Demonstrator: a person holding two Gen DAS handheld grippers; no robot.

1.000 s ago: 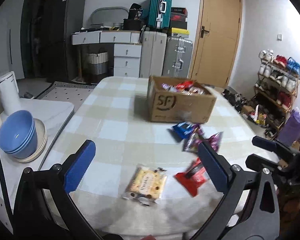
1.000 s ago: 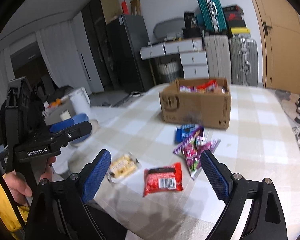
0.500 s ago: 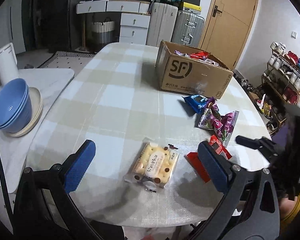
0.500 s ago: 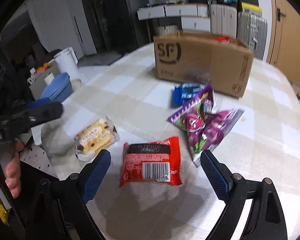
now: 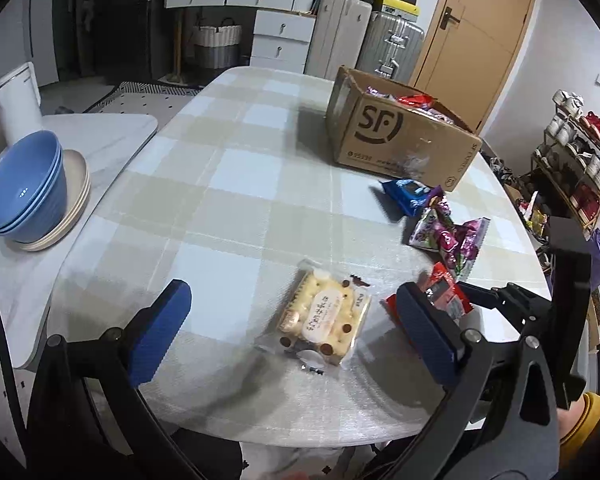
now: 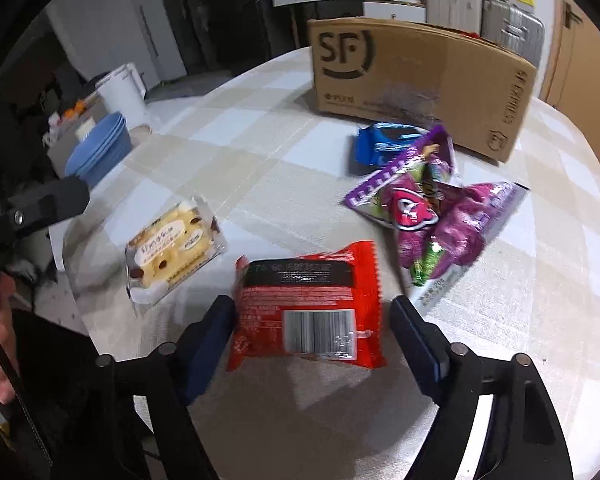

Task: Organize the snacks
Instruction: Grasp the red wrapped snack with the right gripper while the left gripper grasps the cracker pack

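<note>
Surface (image 5: 236,200) under a checked cloth carries all the task items. Cardboard box (image 6: 420,80), open-topped and already part-filled with packets, stands at the far side; judged rigid and the likely destination.

Purple packets (image 6: 440,224) lie in a loose overlapping heap near the box, with a blue packet (image 6: 384,142) just beside the box wall. All appear to be light foil bags, slippery and easily crushed.

Biscuit pack (image 5: 324,318) in clear wrap lies flat near the front edge, long axis running diagonally away towards the right in the left wrist view. Contents judged brittle; a hold across the short sides would suit.

Red packet (image 6: 308,312) lies flat, barcode side up, long axis pointing away from the right gripper (image 6: 312,332) towards the box. It is judged light, soft and air-cushioned, best pinched across its width, gently.

The right gripper's jaws are partly open, straddling the near end of the red packet, one finger at or just beside its edge; no firm hold is evident. Left gripper (image 5: 292,328) hangs wide open above the biscuit pack, holding nothing.
</note>
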